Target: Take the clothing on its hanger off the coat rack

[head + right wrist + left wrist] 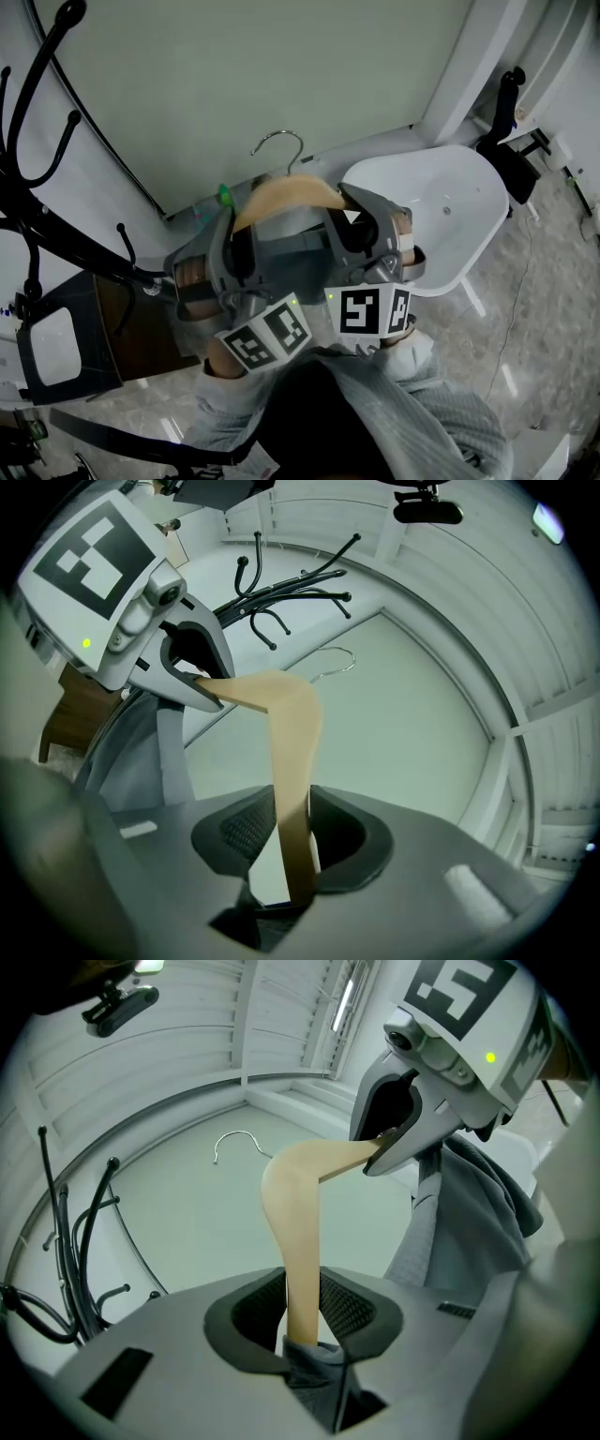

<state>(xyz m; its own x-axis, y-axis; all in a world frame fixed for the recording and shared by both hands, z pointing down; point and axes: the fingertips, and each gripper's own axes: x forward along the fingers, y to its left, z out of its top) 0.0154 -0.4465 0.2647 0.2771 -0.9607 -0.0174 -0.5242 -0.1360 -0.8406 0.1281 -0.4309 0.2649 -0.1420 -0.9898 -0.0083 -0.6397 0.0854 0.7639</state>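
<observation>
A wooden hanger [286, 192] with a metal hook [281, 141] carries grey clothing [469, 1222]. Each gripper grips one end of it. My left gripper [234, 248] is shut on the left arm of the hanger [298, 1241], where cloth bunches in the jaws. My right gripper [361, 230] is shut on the right arm [291, 789]. The hook hangs free in the air before the pale wall, touching nothing. The black coat rack [37, 141] stands to the left, apart from the hanger. From each gripper view the other gripper shows, the right gripper [394, 1138] and the left gripper [192, 672].
A white chair [441, 216] stands close on the right, behind the grippers. A brown piece of furniture [103, 328] and a dark framed object [56, 347] sit low on the left under the rack's arms [291, 583]. The wall is near ahead.
</observation>
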